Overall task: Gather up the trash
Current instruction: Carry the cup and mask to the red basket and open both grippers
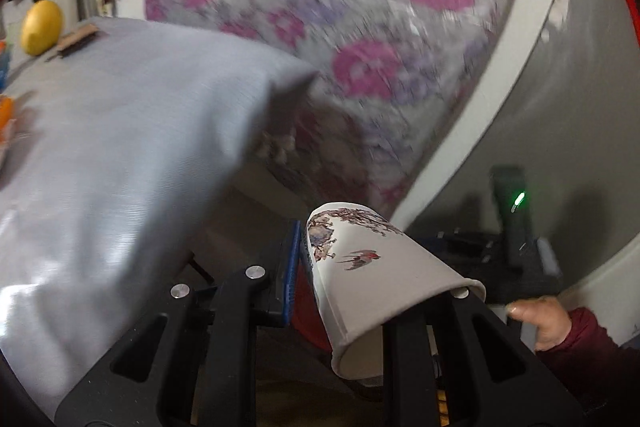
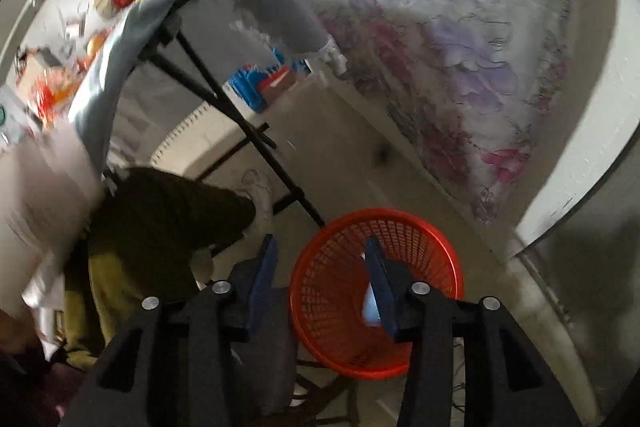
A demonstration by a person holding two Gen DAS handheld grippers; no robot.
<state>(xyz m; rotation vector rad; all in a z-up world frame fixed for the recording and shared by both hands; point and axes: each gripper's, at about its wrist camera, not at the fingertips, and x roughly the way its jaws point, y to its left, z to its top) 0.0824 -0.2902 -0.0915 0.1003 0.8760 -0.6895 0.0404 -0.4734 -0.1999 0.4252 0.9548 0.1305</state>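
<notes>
Between the left gripper's (image 1: 352, 267) blue pads sits a paper cup (image 1: 372, 279), clamped and tipped on its side.
White with a printed bird and flowers, its open mouth faces the camera. Right gripper (image 2: 322, 267) hangs wide open, holding nothing, over a red mesh wastebasket (image 2: 340, 307) on the floor. Beyond, a grey-clothed folding table (image 1: 132, 131) carries a lemon (image 1: 42, 27); floral fabric (image 1: 360, 27) lies behind, blurred.
</notes>
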